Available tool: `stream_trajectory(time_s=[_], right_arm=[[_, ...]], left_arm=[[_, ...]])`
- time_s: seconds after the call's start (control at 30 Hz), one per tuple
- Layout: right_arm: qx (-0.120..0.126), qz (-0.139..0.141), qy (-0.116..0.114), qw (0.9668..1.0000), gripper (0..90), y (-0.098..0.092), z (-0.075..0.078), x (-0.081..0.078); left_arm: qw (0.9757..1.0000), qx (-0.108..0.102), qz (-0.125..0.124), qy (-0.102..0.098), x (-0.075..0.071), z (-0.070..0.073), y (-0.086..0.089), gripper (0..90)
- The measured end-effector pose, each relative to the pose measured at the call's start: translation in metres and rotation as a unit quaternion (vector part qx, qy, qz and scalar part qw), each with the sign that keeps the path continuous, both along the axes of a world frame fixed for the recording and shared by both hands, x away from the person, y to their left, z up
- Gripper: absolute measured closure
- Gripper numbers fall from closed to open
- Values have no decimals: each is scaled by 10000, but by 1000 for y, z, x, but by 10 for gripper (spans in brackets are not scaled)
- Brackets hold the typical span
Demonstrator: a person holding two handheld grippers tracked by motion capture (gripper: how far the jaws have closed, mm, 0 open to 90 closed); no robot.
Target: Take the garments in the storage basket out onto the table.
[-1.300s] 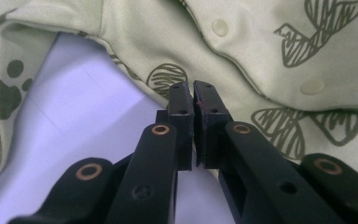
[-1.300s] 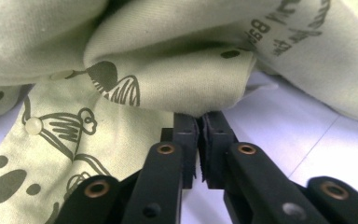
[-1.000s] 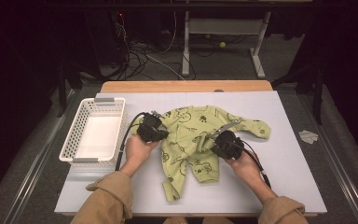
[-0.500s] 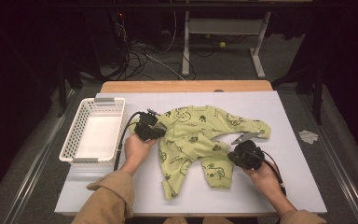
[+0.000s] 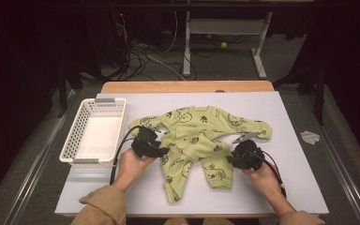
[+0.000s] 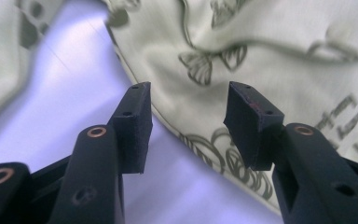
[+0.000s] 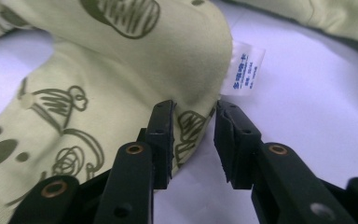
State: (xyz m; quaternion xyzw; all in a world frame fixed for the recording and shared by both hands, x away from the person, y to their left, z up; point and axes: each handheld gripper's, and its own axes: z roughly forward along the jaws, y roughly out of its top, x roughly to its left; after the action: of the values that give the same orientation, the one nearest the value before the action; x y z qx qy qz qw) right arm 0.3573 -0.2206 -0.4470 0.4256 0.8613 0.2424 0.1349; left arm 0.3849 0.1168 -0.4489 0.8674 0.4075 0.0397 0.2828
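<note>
A green baby suit (image 5: 194,140) lies spread on the white table (image 5: 290,187), right of the basket (image 5: 93,133). The left gripper (image 5: 161,151) and right gripper (image 5: 229,159) have just been opening — cloth edge sits loose between each pair of jaws, unpinched. It looks like a release after smoothing; the next fold calls for fresh grips on a leg or sleeve.

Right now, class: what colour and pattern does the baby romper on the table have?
The baby romper is light green with dark outline drawings of little animals and paw prints, clearest in the right gripper view.
</note>
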Motion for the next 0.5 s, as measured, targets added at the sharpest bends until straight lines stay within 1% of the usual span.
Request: stream_trajectory(time_s=[0.1, 0.13, 0.17, 0.23, 0.27, 0.33, 0.4, 0.43, 0.47, 0.5], right_arm=[[-58, 7, 73, 10000, 675, 2, -2, 2], [-51, 7, 91, 9999, 675, 3, -2, 2], [-44, 4, 108, 9999, 679, 3, -2, 2], [-40, 52, 127, 9999, 715, 3, -3, 3], [-48, 87, 122, 9999, 743, 4, -3, 2], [-55, 167, 139, 9997, 806, 6, -3, 1], [-53, 184, 174, 9997, 849, 8, -3, 2], [-54, 151, 225, 9996, 859, 9, -2, 2], [-103, 160, 217, 9996, 865, 10, -2, 2], [-168, 184, 187, 9995, 868, 12, -1, 1]], left_arm=[[9999, -23, -118, 107, -2, -5, -7, 481], [9998, 35, -153, 75, -3, -7, -10, 482], [9997, 129, -192, -19, -5, -7, -12, 492], [9991, 322, -232, -171, -7, -8, -15, 556], [9987, 388, -249, -216, -8, -8, -16, 588], [9989, 376, -209, -174, -8, -8, -16, 641], [9990, 411, -94, -172, -7, -7, -16, 697], [9987, 469, -71, -205, -8, -7, -17, 716], [9984, 518, -75, -237, -8, -7, -19, 727], [9983, 523, -74, -239, -8, -7, -19, 746]])
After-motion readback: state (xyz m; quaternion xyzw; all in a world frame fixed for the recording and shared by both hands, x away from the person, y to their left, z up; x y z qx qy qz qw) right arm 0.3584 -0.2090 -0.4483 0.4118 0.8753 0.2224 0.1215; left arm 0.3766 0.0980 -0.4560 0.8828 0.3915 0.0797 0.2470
